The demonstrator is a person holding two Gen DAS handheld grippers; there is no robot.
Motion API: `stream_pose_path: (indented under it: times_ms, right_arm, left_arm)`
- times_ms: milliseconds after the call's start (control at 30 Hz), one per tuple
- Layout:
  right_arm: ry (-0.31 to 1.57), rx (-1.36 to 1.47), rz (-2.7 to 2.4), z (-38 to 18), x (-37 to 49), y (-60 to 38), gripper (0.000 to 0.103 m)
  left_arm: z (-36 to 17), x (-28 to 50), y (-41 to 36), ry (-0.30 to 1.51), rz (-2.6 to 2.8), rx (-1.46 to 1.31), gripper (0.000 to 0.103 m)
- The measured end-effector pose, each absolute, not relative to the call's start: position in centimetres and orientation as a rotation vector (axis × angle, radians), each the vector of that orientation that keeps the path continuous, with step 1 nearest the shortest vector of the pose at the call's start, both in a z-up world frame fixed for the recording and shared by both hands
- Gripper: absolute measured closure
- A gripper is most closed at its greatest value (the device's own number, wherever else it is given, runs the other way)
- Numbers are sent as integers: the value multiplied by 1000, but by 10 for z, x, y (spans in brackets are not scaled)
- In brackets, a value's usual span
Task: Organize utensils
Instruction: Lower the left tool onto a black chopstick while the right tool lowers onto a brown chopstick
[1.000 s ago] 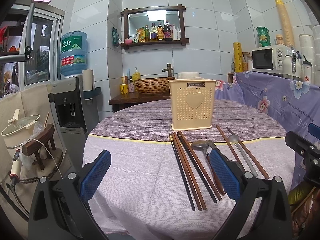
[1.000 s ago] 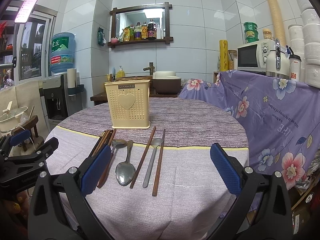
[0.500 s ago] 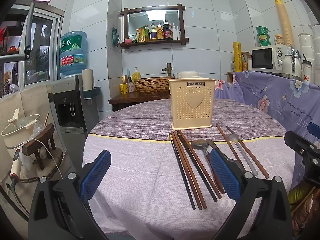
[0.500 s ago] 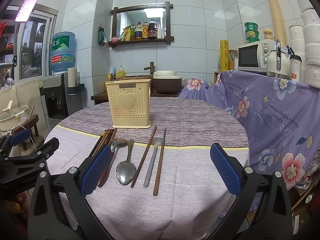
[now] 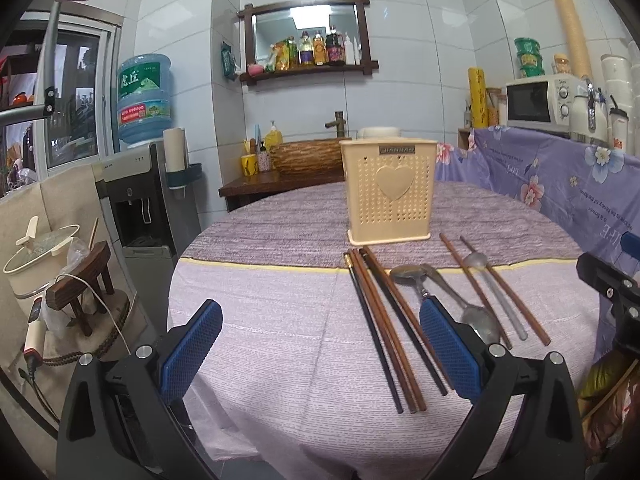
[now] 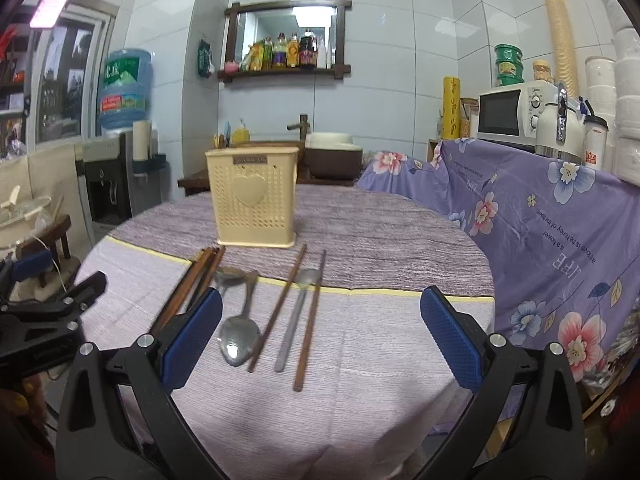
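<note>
A purple floral cloth [image 6: 560, 240] is showing "LIFE" and "a flower is the honey of love"; the holder's [image 5: 390, 192] plate is reading blurred.

Blue water jug [image 5: 144, 96] on dispenser, white microwave [image 6: 516, 110] over floral purple cloth [image 6: 560, 216].

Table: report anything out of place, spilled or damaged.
Nothing is spilled or broken. The odd part is that the holder stands upright with nothing showing above its rim, while the chopsticks and spoons lie loose on the cloth in front of it. Both grippers hover open, holding nothing.
</note>
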State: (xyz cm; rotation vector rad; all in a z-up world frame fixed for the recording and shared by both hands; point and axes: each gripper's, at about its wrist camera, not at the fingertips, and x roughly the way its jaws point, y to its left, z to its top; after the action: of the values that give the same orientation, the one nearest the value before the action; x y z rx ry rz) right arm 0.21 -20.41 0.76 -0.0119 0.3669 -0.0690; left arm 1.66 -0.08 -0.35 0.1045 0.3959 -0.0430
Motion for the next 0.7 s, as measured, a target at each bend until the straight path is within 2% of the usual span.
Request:
stream_pose_path:
  times_ms: [100, 167, 267, 333, 400, 533, 633, 700]
  right_arm:
    - [432, 1, -96, 4, 24, -218, 5]
    - [503, 21, -74, 3, 46, -225, 5]
    - [580, 9, -71, 2, 75, -227, 5]
    - [618, 17, -56, 4, 94, -227, 5]
    - [656, 43, -30, 6, 113, -229, 5]
    - [724, 100, 21, 8, 148, -233, 7]
    - [759, 106, 31, 5, 160, -235, 11]
    - [769, 107, 33, 2, 164, -234, 11]
  left_arm:
    - [-3, 36, 6, 445, -50, 124, 5]
    - [-1, 53, 12, 507, -77, 122, 9]
    - [5, 90, 16, 635, -137, 110, 21]
    - [7, 110, 15, 687, -158, 106, 36]
    - [7, 127, 10, 738, -191, 103, 44]
    - [-3, 161, 4, 858, -250, 73, 71]
    - [-13, 173, 0, 926, -270, 59, 81]
    - [-19, 176, -4, 960, -287, 50, 81]
